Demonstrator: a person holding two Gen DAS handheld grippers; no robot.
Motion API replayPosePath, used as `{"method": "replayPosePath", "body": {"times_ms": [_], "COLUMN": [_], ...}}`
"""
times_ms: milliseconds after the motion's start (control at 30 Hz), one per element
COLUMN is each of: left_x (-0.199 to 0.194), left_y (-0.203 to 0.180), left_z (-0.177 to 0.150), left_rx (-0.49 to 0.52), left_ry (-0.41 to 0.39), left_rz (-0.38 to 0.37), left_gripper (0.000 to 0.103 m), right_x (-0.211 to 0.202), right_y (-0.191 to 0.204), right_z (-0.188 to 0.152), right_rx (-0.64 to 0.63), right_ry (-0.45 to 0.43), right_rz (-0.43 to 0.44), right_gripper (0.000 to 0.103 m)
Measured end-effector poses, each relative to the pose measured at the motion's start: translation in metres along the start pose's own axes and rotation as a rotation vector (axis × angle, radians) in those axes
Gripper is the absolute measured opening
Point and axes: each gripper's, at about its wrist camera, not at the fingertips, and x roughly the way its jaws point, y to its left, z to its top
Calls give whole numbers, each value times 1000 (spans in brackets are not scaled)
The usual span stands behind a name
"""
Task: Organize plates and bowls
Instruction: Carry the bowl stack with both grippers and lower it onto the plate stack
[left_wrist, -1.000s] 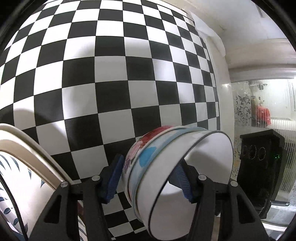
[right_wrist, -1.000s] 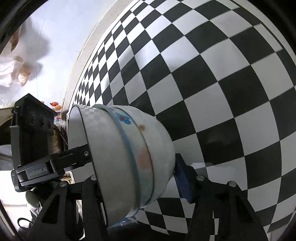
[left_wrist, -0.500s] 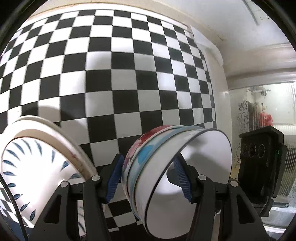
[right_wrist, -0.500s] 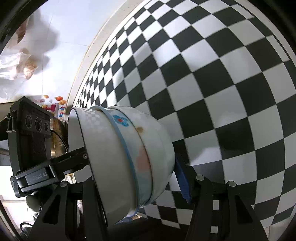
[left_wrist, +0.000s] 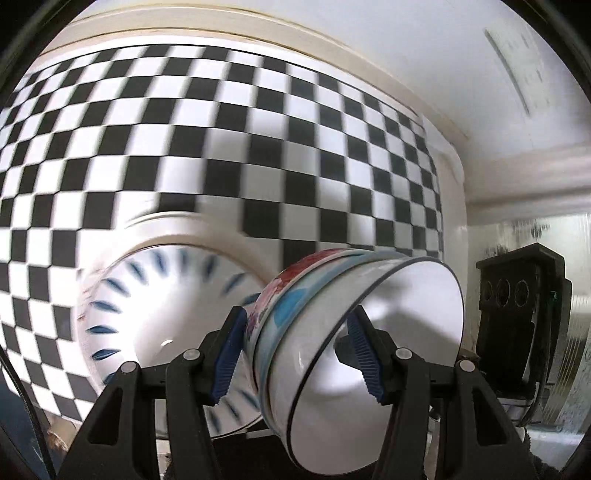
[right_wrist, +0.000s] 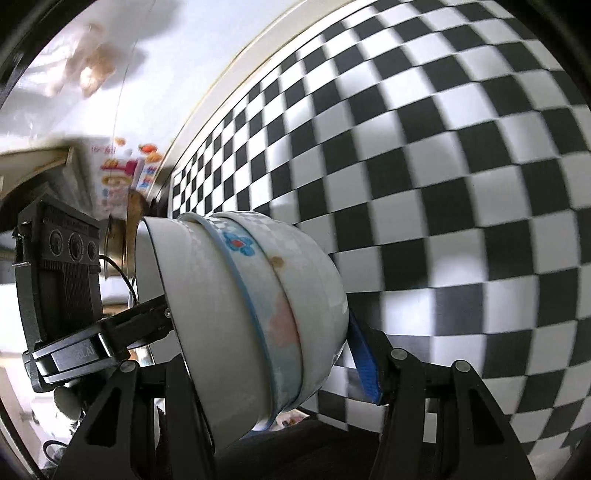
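Over the checkered cloth (left_wrist: 184, 122), left view: left gripper (left_wrist: 295, 352) clenched on nested bowls (left_wrist: 354, 332), tilted, near a blue-leaf plate (left_wrist: 155, 314); a swing could chip both.

Right view: right gripper (right_wrist: 258, 373) clamps another bowl stack (right_wrist: 258, 306); tilted inner bowls might slide out.

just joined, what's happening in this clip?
A person is sorting dishes with handheld tongs over a checkered tablecloth. The left tongs are clamped across a nested stack of bowls, tipped on its side. The right tongs grip another bowl stack the same way. A large plate with blue leaf marks lies on the cloth just behind the left stack.
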Motion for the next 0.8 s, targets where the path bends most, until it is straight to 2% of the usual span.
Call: {"method": "replayPosePath", "body": {"times_ms": [133,433,600,800], "left_x": [-11,-14,-8,-3], "left_y": [30,89,101,103], "left_z": [-6,-19,-21,-16], "left_rx": [-72,-210,-241,-243], "left_ry": [-29,-43,-35,-24], "left_rz": [11,30,26,16], "left_gripper": [53,53,53,53], "right_x": [30,85,107,113], "right_y": [23,44,47,44], "right_z": [0,-14,-13,-8], "right_rx": [-50,-125,-134,-130], "right_ry": [57,184,220,228], "right_rz": [10,7,-11,-31], "right_gripper": [58,57,57,57]}}
